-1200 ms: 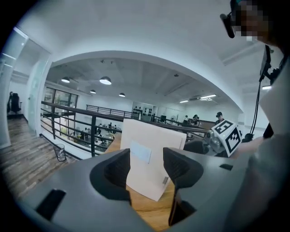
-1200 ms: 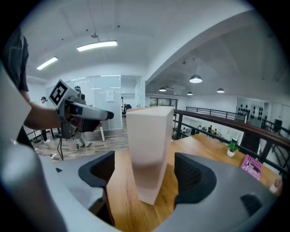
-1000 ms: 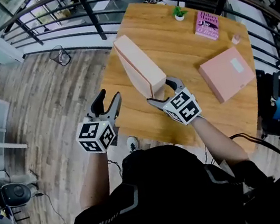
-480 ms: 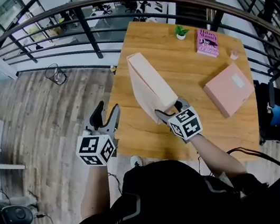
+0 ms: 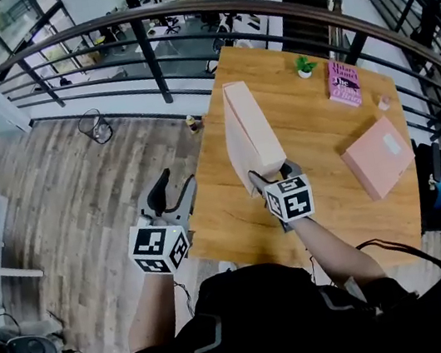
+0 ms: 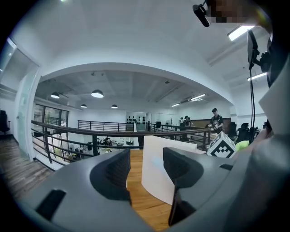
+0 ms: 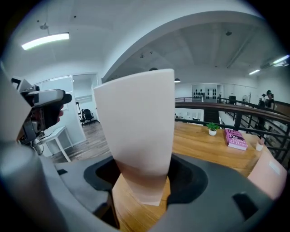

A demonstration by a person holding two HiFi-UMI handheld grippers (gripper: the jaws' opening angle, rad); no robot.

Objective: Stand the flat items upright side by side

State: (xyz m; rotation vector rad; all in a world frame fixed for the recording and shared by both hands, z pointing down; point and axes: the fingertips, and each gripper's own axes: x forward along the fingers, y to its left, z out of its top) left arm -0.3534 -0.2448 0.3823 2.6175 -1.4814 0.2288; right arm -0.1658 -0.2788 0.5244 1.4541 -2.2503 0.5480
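Note:
A tall pale pink box [image 5: 248, 128] stands on end near the left edge of the wooden table [image 5: 326, 199], leaning slightly. My right gripper [image 5: 273, 173] is shut on its lower near end; in the right gripper view the box [image 7: 136, 131] fills the gap between the jaws of the right gripper [image 7: 142, 183], with both pads against it. A second flat pink box [image 5: 382, 156] lies on the table's right side. My left gripper [image 5: 176, 183] hangs open off the table's left edge, nothing in it. Past the left gripper [image 6: 146, 177] the standing box [image 6: 156, 158] shows.
A pink book [image 5: 345, 83] lies flat at the far right of the table, a small potted plant [image 5: 304, 68] beside it and a small pink object [image 5: 382, 103] near the right edge. A dark metal railing [image 5: 139, 50] curves behind the table. Wood floor lies to the left.
The right gripper's jaws have come in from wide onto the box's lower end, and the box has been tipped up from a slant to nearly upright. The left gripper has stayed open beside the table.

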